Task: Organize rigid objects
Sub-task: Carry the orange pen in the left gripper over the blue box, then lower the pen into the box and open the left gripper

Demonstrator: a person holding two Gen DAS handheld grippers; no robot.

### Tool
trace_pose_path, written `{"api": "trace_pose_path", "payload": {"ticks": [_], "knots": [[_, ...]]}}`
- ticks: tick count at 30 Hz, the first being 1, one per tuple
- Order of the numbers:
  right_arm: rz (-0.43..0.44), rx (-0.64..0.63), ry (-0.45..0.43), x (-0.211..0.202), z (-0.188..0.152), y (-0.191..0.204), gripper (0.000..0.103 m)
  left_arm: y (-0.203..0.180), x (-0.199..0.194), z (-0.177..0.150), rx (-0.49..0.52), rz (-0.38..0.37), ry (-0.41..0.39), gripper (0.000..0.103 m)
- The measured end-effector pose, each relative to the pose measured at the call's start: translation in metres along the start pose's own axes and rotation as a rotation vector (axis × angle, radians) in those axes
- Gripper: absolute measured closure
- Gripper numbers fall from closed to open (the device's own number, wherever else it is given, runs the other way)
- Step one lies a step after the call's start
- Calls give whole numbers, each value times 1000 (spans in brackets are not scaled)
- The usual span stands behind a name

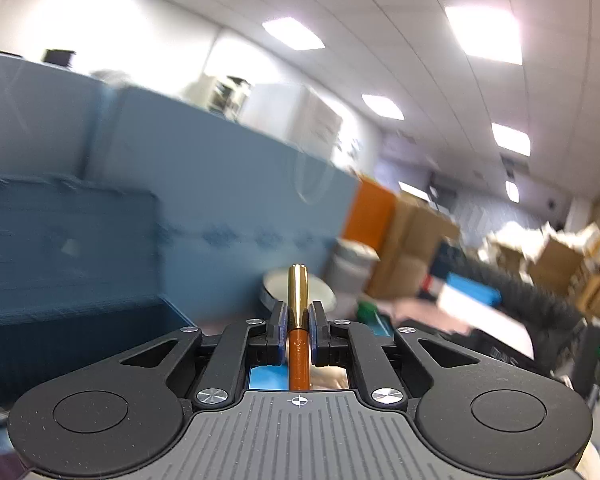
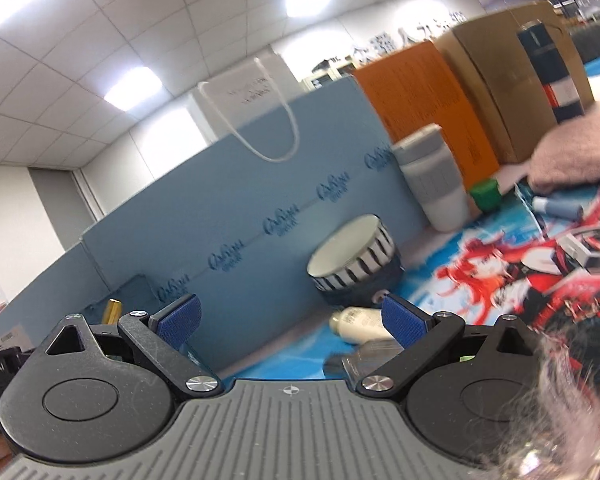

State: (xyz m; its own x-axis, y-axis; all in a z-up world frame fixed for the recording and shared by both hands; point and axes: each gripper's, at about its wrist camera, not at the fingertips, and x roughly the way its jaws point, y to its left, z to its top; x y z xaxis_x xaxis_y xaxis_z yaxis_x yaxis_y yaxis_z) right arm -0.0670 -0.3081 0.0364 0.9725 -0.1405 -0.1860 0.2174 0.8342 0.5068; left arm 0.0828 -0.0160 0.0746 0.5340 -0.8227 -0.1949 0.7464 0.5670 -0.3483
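Tongs on my left [image 1: 299, 330] are closed tight on a pen [image 1: 298, 320], pointing almost level; its gold end sticks out toward 12 o'clock, its orange barrel runs back between the pads. My right tongs [image 2: 292, 318] stand wide open and hold nothing, tilted, above the table [image 2: 440, 280]. A striped bowl [image 2: 354, 264] lies at 1 o'clock, a cream bottle [image 2: 356, 322] just before the right pad.
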Motion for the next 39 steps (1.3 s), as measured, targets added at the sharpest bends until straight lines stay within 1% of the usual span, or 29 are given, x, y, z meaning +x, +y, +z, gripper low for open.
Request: {"api": "trace_pose_path", "payload": {"ticks": [2, 6, 9, 13, 14, 16, 20, 22, 25, 27, 28, 30, 35, 39], "knots": [[32, -2, 2, 2, 2, 10, 5, 17, -11, 6, -36, 20, -58, 94], [106, -10, 41, 17, -1, 34, 5, 54, -34, 12, -100, 11, -172, 94], [165, -25, 80, 30, -8, 55, 5, 81, -43, 11, -113, 56, -220, 94], [232, -58, 122, 43, -19, 81, 5, 106, -44, 7, -56, 142, -233, 94], [241, -65, 132, 45, -22, 87, 5, 110, -41, 6, -47, 155, -223, 94], [255, -72, 150, 49, -27, 94, 5, 109, -35, 2, 32, 216, -226, 94], [268, -80, 183, 53, -36, 104, 5, 106, -21, -4, 231, 318, -162, 94], [268, -84, 190, 55, -38, 106, 5, 101, -13, -8, 302, 363, -112, 94], [267, -83, 195, 55, -40, 107, 5, 96, -7, -9, 331, 355, -56, 94], [265, -80, 197, 55, -41, 107, 5, 97, 1, -8, 298, 334, -1, 93], [263, -78, 198, 55, -41, 106, 5, 97, 4, -8, 279, 310, 27, 93], [261, -71, 200, 55, -41, 105, 5, 100, 4, -13, 243, 281, 67, 92], [253, -54, 202, 55, -42, 101, 5, 104, -3, -14, 146, 235, 96, 87], [250, -46, 210, 56, -43, 99, 5, 103, 6, -13, 81, 199, 130, 87]]}}
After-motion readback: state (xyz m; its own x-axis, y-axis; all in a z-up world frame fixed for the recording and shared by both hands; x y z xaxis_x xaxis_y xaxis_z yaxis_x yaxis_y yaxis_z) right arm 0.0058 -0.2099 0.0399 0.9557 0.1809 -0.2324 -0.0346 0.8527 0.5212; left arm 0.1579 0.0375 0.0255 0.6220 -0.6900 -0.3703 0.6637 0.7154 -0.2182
